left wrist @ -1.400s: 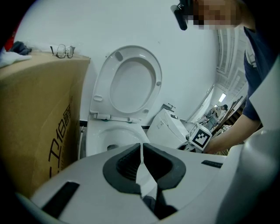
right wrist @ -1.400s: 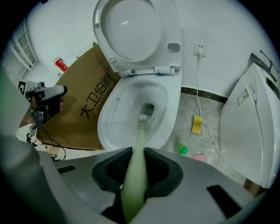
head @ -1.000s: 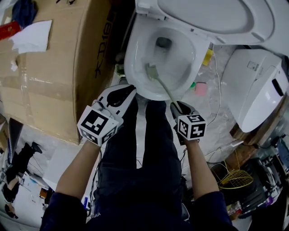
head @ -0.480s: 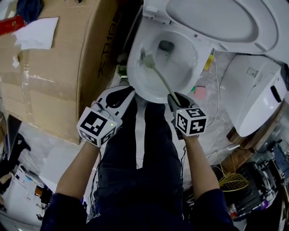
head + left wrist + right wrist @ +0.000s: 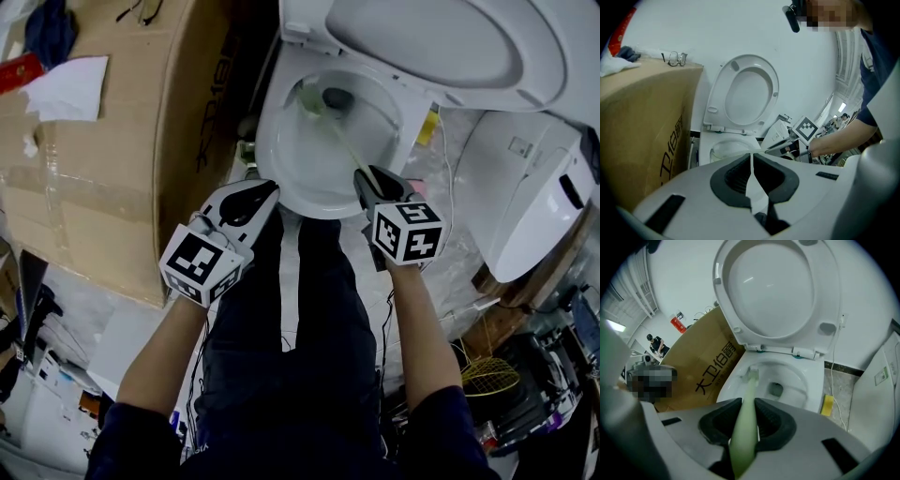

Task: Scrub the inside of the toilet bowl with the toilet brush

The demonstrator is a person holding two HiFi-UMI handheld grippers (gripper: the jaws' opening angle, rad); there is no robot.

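- The right tongs (image 5: 746, 422) squeeze the brush (image 5: 749, 389) handle. The brush points straight ahead, its head on the bowl's (image 5: 796, 374) far left wall.
- The left tongs (image 5: 751, 174) are closed on nothing.

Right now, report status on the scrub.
Right gripper shut on toilet brush. Brush head inside toilet bowl, far-left wall by the drain. Left gripper shut, empty, outside near rim. Nothing blocking.

I see a pale mottled stone floor (image 5: 457, 202) carrying a white ceramic toilet (image 5: 272, 141) at far centre. A big brown cardboard box (image 5: 112, 141) stands just left of it. A small yellow block (image 5: 429, 125) lies by its right side, and a white plastic casing (image 5: 534, 178) sits further right.
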